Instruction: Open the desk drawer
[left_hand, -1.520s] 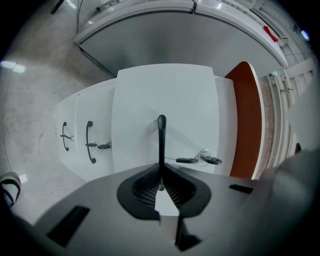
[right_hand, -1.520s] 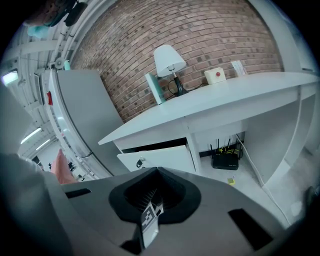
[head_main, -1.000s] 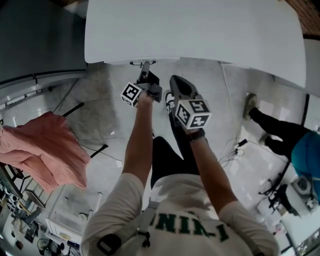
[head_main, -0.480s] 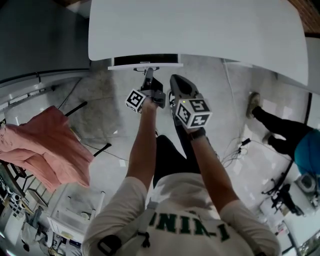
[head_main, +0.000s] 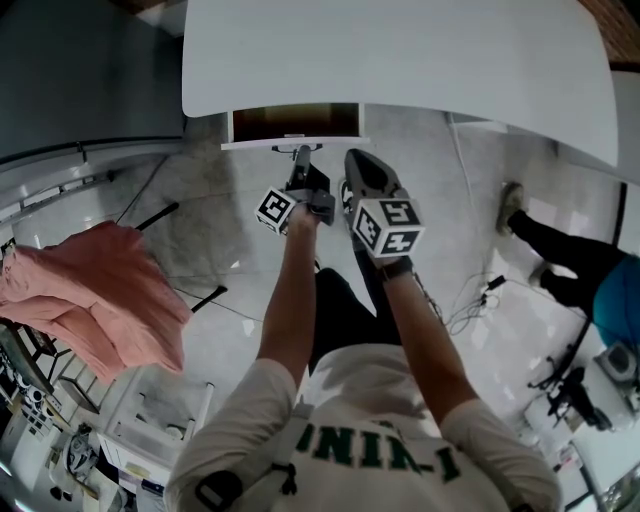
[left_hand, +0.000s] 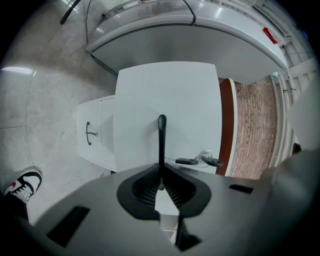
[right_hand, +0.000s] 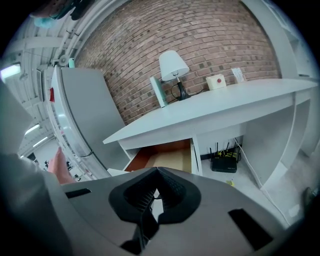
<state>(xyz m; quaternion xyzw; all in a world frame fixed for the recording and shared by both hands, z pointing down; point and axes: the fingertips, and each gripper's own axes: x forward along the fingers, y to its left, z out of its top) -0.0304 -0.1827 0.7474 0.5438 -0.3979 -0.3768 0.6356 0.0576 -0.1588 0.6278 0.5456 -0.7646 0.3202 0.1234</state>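
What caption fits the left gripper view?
Left tool shut on the black handle of the white drawer.

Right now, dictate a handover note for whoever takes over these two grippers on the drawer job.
Left gripper: shut on the black handle.
Right gripper: shut, empty, held beside the left one.
Drawer: under the white desk, part-way out, brown inside showing.
Done: handle gripped, drawer partly open.
Left: pull it further out, then release.
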